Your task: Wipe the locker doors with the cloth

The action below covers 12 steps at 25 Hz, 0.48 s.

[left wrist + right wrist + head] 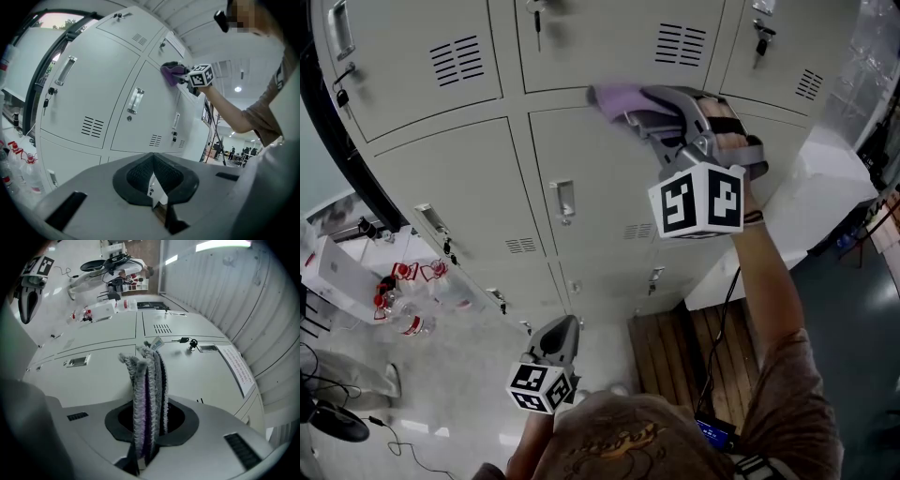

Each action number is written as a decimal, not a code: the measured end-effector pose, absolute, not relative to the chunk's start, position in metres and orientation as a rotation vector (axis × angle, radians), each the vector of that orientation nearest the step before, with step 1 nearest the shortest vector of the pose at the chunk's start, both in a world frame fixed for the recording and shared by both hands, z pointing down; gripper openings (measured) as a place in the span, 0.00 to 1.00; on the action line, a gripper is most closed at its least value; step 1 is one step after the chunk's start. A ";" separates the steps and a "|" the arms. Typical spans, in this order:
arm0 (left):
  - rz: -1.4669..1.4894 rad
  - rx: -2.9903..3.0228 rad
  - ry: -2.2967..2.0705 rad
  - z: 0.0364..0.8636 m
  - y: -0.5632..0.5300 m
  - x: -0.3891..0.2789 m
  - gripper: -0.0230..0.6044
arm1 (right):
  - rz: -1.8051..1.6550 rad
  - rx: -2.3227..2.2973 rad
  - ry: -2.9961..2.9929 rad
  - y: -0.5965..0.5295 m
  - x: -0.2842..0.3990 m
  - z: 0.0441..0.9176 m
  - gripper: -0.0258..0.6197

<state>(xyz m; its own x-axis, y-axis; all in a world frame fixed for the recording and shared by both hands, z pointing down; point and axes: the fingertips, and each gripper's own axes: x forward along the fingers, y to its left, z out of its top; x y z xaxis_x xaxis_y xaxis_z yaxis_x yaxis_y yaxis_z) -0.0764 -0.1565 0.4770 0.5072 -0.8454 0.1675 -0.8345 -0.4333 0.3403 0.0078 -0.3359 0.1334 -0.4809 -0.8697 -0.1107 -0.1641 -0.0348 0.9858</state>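
Note:
A bank of pale grey locker doors [581, 150] fills the head view. My right gripper [628, 105] is raised high and shut on a folded purple cloth [607, 95], which lies against the top edge of the middle door. In the right gripper view the cloth [147, 380] stands up between the jaws of that gripper [149, 427], over the door [93, 376]. My left gripper [563, 330] hangs low in front of the bottom lockers, shut with nothing in it [152, 176]. From there I see the cloth [168, 71] on the door.
Recessed handles [563, 200] and keys in locks [761, 37] stick out of the doors. Several water bottles [408, 300] stand on the floor at left, beside a black fan base [333, 422]. A wooden pallet [675, 352] lies below the lockers; a white cabinet [825, 187] stands at right.

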 end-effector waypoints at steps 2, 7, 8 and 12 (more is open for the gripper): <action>-0.040 2.374 -1.392 0.477 -0.157 -0.076 0.04 | -1.558 1.098 -1.674 -0.341 0.007 0.137 0.12; -0.038 2.372 -1.391 0.477 -0.161 -0.076 0.04 | -1.550 1.102 -1.691 -0.345 0.005 0.142 0.12; -0.038 2.373 -1.390 0.477 -0.161 -0.076 0.04 | -1.547 1.095 -1.695 -0.345 0.004 0.145 0.12; -0.033 2.376 -1.379 0.479 -0.162 -0.071 0.04 | -1.530 1.071 -1.719 -0.346 0.004 0.161 0.12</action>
<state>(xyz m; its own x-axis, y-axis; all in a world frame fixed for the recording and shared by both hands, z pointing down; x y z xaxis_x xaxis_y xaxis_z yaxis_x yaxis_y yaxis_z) -0.0713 -0.1617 0.4786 0.5153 -0.8394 0.1725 -0.8301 -0.4390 0.3438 0.0036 -0.3460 0.1613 -0.4985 -0.8633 -0.0791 -0.1787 0.0130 0.9838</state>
